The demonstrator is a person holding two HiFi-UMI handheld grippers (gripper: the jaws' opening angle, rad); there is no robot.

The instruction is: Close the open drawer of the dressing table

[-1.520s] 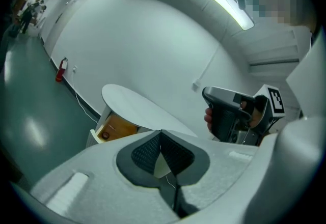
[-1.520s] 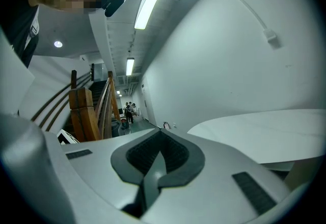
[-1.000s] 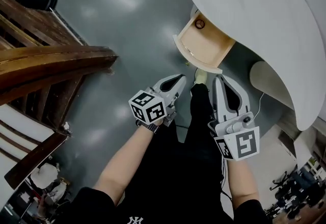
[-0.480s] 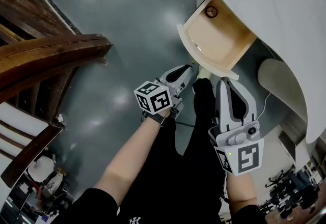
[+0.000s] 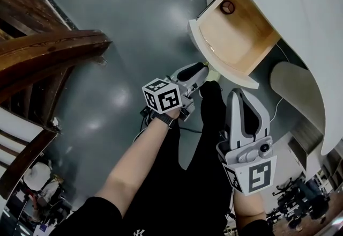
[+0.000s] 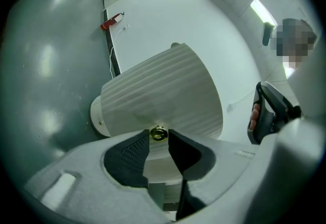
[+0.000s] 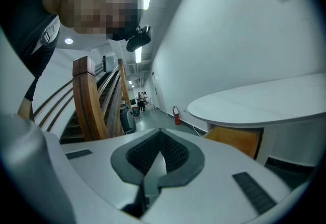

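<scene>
Already the jaws of the left gripper (image 6: 159,139) are clenched on the small brass knob (image 6: 158,134), which sits right between their tips; as far as the left gripper view shows, both pads touch it. That knob stands on the ribbed white front of the drawer (image 6: 163,90), so the grasp needed for the task appears made.

The right gripper (image 7: 155,156) has its jaws pressed together with nothing between them. In the head view it hangs beside the left one, nearer the person, apart from the drawer and taking no part in the work.

Further out, the head view shows the drawer pulled well out from under the white worktop (image 5: 300,9) of the dressing table (image 5: 289,82). Its pale wooden inside lies open to the camera. A small dark round thing (image 5: 228,7) lies near the back of it; what it is cannot be told. The curved front stands clear of the table's body.

Beyond that lie the grey floor (image 5: 134,20) and a wooden staircase (image 5: 48,52) at the left.

So the task looks to be at its start: the reach and the hold are done, but the closing itself is not. The whole push remains, straight in along the drawer's run until the front sits flush under the worktop, and then letting go of the knob.
</scene>
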